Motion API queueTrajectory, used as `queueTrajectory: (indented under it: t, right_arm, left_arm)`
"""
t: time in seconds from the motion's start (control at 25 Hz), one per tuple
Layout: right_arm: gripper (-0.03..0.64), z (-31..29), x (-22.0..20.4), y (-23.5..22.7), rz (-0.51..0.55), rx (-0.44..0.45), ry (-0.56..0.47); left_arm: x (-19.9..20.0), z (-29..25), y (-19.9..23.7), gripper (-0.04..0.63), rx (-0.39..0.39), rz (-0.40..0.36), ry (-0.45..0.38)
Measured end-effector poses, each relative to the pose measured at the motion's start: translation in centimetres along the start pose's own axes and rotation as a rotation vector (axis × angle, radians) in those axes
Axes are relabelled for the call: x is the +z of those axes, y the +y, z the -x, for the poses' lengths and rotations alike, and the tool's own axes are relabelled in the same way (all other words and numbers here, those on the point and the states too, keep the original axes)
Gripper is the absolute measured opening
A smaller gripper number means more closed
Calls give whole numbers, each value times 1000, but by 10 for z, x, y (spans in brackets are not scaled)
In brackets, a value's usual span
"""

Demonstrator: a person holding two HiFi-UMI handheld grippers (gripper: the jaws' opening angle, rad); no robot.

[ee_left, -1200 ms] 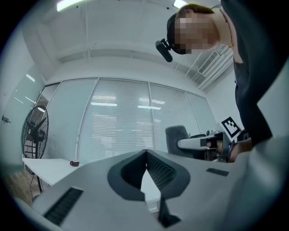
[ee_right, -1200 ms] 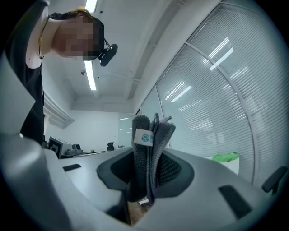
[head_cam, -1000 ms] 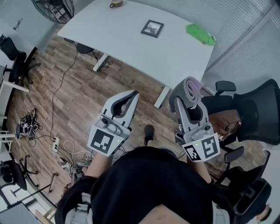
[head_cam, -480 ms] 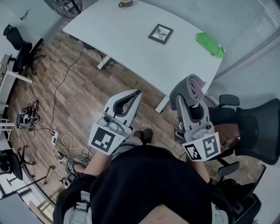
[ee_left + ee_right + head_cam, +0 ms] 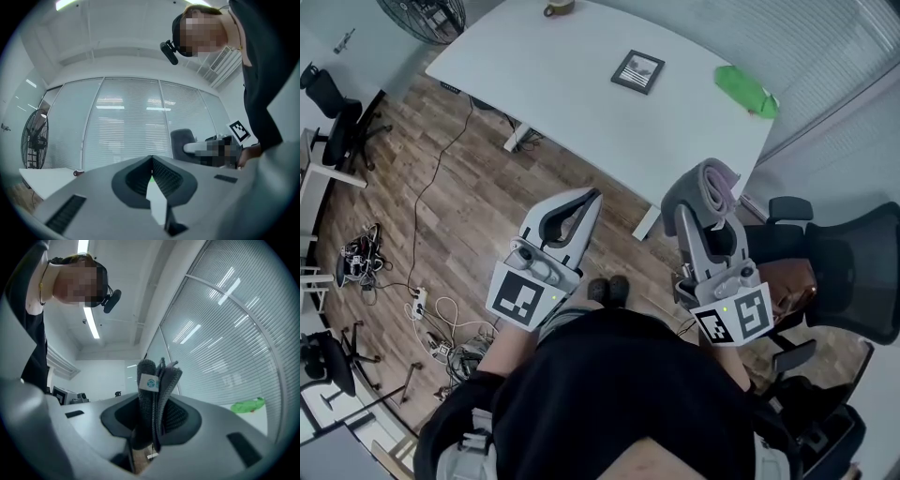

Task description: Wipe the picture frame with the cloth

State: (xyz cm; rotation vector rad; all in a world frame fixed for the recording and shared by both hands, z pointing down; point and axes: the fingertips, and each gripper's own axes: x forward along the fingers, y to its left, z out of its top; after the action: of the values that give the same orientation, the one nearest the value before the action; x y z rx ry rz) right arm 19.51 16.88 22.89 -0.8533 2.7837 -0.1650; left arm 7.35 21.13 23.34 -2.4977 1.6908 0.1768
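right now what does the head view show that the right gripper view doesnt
Only the head view: the picture frame, the shut, empty left gripper, and the wood floor with cables. Only the right gripper view: the white label on the cloth and a ceiling light strip. Both: the cloth clamped in the right gripper, and a green thing on the white table.

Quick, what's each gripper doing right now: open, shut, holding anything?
Left gripper: shut, nothing in it.
Right gripper: shut on the grey cloth.
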Motion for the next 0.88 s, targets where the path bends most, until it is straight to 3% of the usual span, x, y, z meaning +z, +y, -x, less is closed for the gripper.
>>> queueTrajectory:
  t: [0.52,0.88]
  right_arm:
    - [112,-3,-3,-21,-19,39,-13]
    - [112,-31,-6,-31,-34,80,-18]
  left_arm:
    - [-10,-7,-4,12,37,-15,22]
    - [-11,-5,18,12,94,-42,50]
